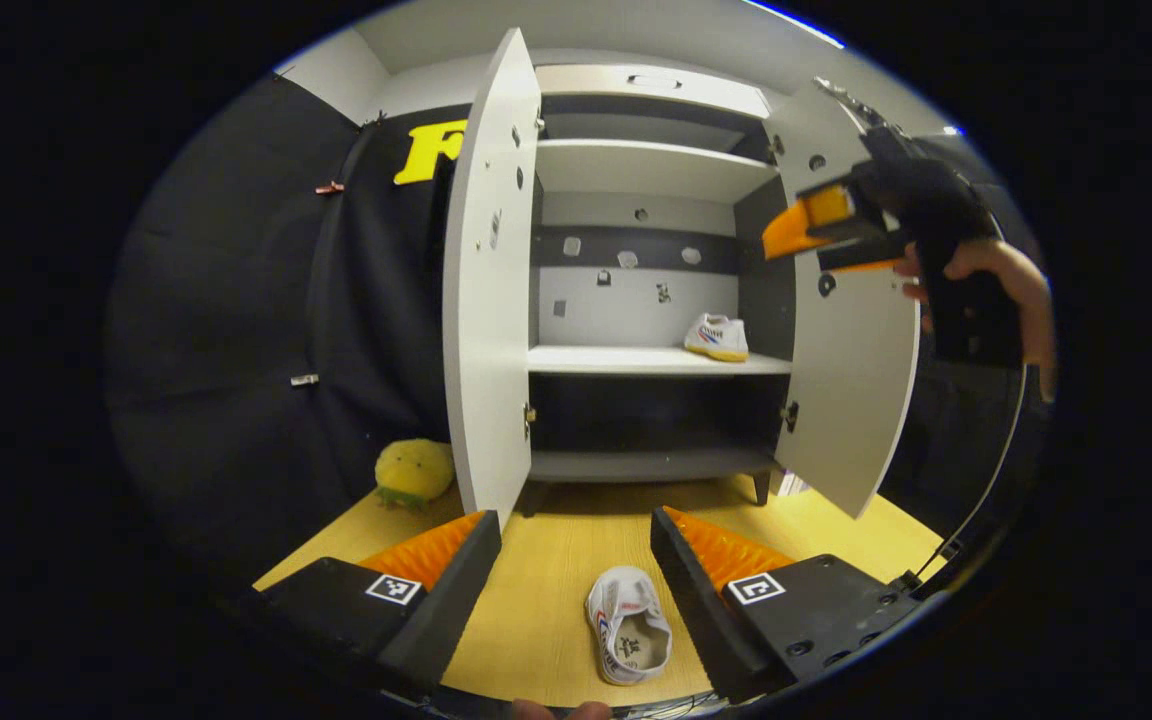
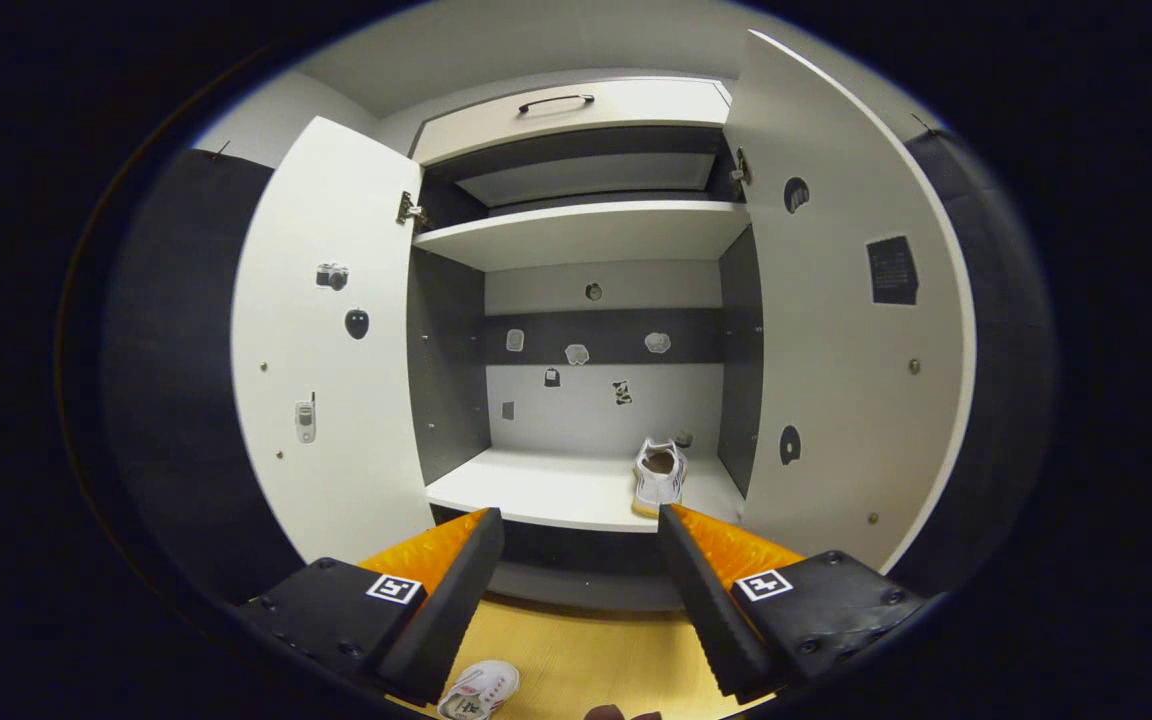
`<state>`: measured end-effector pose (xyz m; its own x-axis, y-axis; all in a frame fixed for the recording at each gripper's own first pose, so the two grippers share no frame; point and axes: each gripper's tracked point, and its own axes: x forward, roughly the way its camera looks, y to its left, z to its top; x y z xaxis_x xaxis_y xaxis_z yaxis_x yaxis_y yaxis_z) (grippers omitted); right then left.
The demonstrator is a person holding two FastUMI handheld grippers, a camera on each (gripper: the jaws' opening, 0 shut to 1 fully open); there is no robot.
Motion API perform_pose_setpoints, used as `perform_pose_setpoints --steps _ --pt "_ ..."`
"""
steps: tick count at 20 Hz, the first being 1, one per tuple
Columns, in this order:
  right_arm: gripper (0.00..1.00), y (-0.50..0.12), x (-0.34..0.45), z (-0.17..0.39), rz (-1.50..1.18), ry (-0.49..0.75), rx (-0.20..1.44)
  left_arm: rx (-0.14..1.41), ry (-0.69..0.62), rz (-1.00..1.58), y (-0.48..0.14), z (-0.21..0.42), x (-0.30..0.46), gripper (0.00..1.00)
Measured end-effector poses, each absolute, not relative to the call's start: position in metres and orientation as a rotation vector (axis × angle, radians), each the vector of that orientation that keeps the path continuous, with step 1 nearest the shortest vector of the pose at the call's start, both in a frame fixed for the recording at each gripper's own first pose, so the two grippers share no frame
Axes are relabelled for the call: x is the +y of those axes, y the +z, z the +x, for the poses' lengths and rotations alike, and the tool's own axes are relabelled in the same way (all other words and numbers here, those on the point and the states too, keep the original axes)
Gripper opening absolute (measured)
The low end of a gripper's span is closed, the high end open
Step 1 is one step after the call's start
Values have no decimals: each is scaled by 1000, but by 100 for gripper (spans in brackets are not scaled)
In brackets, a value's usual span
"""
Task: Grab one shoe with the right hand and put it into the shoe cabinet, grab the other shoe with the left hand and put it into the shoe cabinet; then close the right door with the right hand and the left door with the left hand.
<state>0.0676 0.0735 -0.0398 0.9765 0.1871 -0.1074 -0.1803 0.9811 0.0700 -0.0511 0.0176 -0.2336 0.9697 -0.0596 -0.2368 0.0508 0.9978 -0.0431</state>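
Left gripper view looks down on the second shoe, lying on the wooden floor between and just ahead of the left gripper fingers; both fingers are spread wide and hold nothing; the shoe's long axis runs roughly along the line of the fingers, heel opening nearest the camera, toe toward the shoe cabinet. The first shoe already rests on the middle shelf, at its right end; both doors stand open. The right gripper hangs high by the right door, held by a hand; its jaws look parted and empty. In the right gripper view its fingers are wide apart, facing the shelf; so the left gripper is far nearer the floor shoe, and a straight descent would probably bracket it.
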Motion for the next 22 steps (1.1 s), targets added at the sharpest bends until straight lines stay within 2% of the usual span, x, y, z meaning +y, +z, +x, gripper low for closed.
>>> perform_pose_setpoints --steps 4,9,12,16,18,19,22 --pt "98 -35 59 33 80 178 108 364 -119 -4 -312 -55 -2 95" --pt "98 -27 25 15 85 136 95 523 -124 3 -400 -41 -7 95" --pt "98 -21 0 8 91 92 93 575 -131 31 -438 -23 -7 94" --pt "98 -14 -36 1 65 17 75 593 -156 23 -458 0 -16 91" --pt "98 -14 -48 -2 61 -14 77 584 -155 21 -462 15 -18 82" --pt "98 -15 -55 -3 58 -32 78 587 -160 26 -465 19 -19 74" --pt "98 -18 -72 -9 57 -77 86 602 -184 45 -471 34 -25 63"
